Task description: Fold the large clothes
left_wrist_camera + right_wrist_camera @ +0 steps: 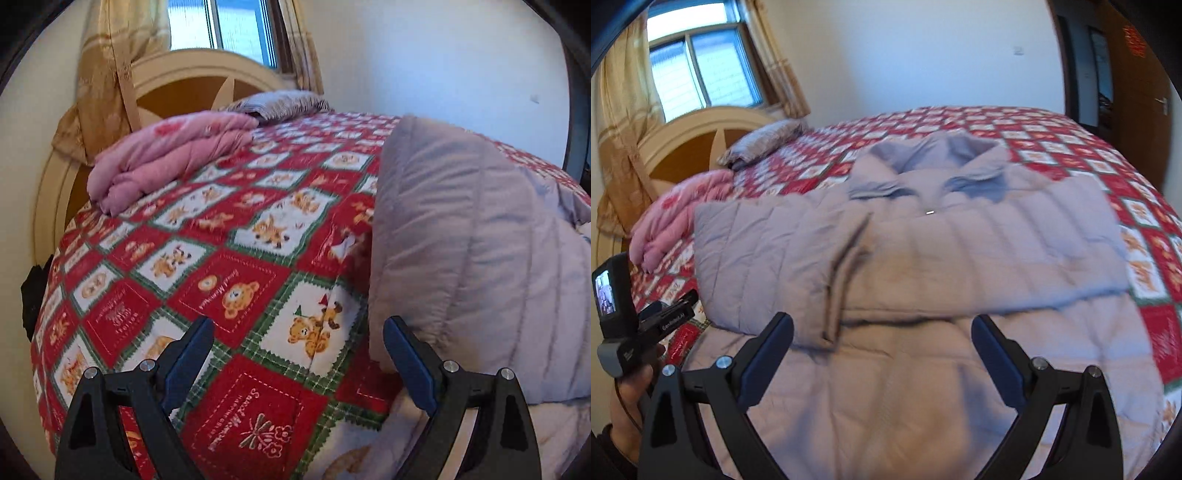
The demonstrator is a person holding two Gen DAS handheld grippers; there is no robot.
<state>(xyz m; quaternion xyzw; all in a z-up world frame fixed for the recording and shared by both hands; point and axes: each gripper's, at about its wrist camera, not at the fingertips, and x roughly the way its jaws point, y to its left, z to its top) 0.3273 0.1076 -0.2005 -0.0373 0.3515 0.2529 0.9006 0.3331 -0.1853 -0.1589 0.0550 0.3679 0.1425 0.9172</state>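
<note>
A large pale lilac quilted jacket (923, 251) lies flat on the bed, collar (927, 162) at the far end, both sleeves folded across its chest. My right gripper (882, 328) is open and empty, hovering over the jacket's lower part. In the left wrist view the jacket's folded left side (472, 229) bulges up at the right. My left gripper (299, 332) is open and empty above the bedspread, its right finger beside the jacket's edge. The left gripper's body (631, 314) shows at the left edge of the right wrist view.
The bed has a red, white and green teddy-bear bedspread (229, 280). A folded pink blanket (166, 155) and a striped pillow (280, 103) lie by the cream headboard (177, 74). A curtained window (701, 70) is behind; a wooden door (1137, 85) stands far right.
</note>
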